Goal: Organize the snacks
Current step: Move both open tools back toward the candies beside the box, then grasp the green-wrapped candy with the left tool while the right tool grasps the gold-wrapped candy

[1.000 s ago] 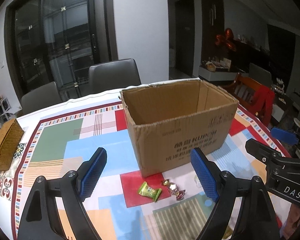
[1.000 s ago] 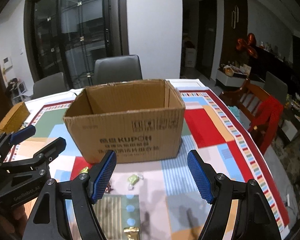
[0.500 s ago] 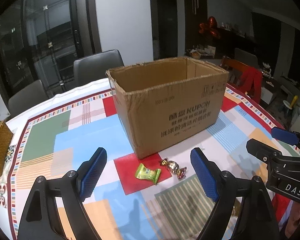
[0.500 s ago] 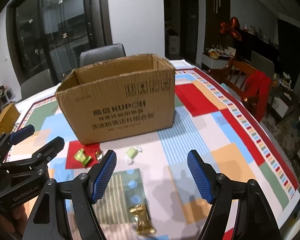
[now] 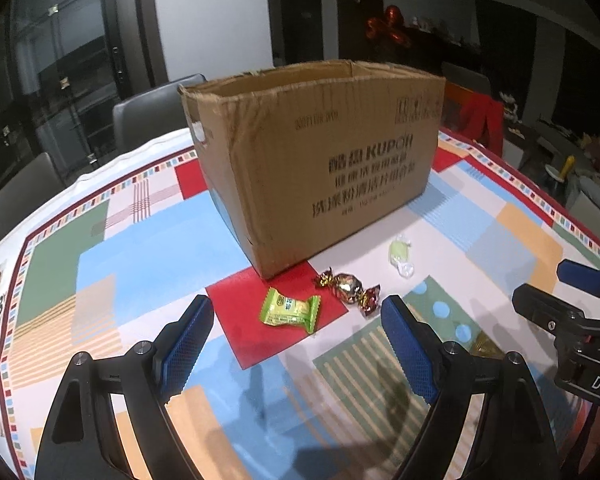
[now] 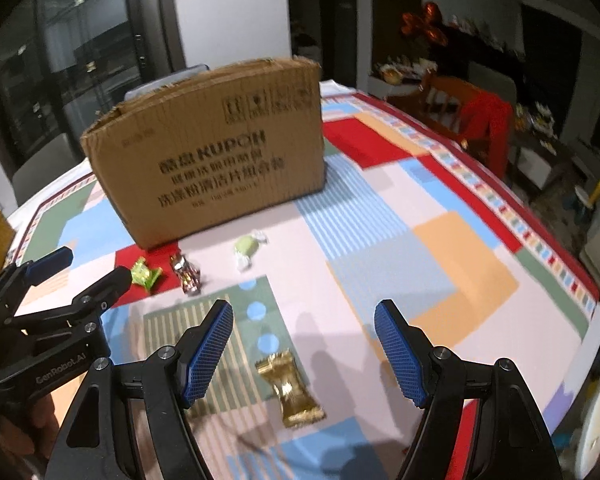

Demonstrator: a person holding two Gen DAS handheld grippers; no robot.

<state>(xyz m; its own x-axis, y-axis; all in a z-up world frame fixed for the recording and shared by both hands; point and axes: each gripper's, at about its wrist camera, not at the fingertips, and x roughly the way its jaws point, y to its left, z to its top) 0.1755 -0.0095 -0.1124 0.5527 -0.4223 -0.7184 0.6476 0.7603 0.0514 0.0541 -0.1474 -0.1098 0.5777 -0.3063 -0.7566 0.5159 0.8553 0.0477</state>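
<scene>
**Both grippers spread above loose sweets in front of the box**

Left wrist view: the left gripper stands released and empty, tilted down at the counter. The green candy lies just ahead between its fingers, the foil-twist candy at one o'clock, the pale candy beyond, all before the cardboard box. These look light, crinkly and slippery; pinching across the padded middle should hold better than the twisted ends.

Right wrist view: the right gripper is likewise spread and empty, angled down, with the gold packet lying flat at six o'clock. It seems thin, so take it across its width.
</scene>
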